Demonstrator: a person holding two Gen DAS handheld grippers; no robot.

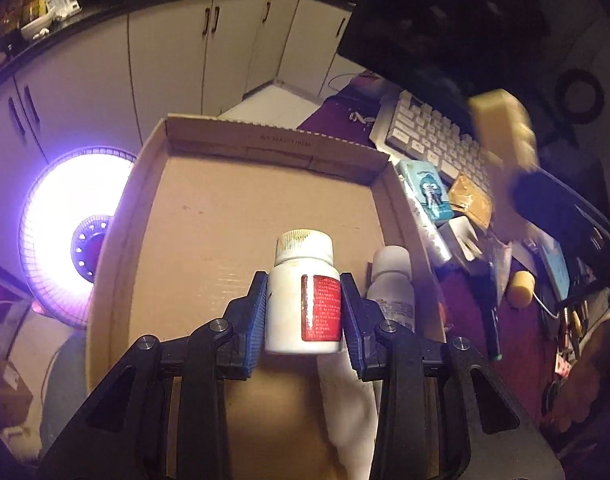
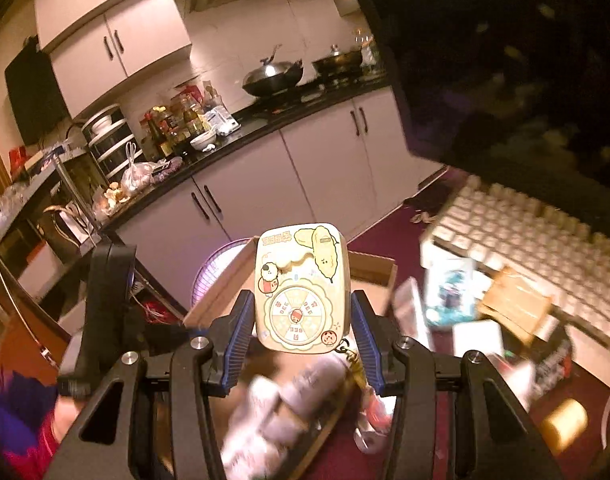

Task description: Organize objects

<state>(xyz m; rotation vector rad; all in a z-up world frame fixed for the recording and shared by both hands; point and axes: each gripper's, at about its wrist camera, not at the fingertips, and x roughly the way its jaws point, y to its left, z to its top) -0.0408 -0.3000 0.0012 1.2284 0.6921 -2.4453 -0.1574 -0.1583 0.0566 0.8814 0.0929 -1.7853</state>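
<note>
Glowing fan, keyboard, wok

Cardboard box: floor mostly bare, wide open room across the middle, left side and far end. Low walls all round, clearable from above. Near right corner of box taken by a second white bottle and white cloth. Left gripper with white pill bottle clamped sits over the near middle, just beside that second bottle; tight on the right, free on the left. Right of box the desk is crowded: blue carton, brown packet, silver tube, keyboard, monitor overhanging. Little passage there. Glowing heater stands beyond the left wall. Right gripper with cream gadget hangs above the blurred clutter.
</note>
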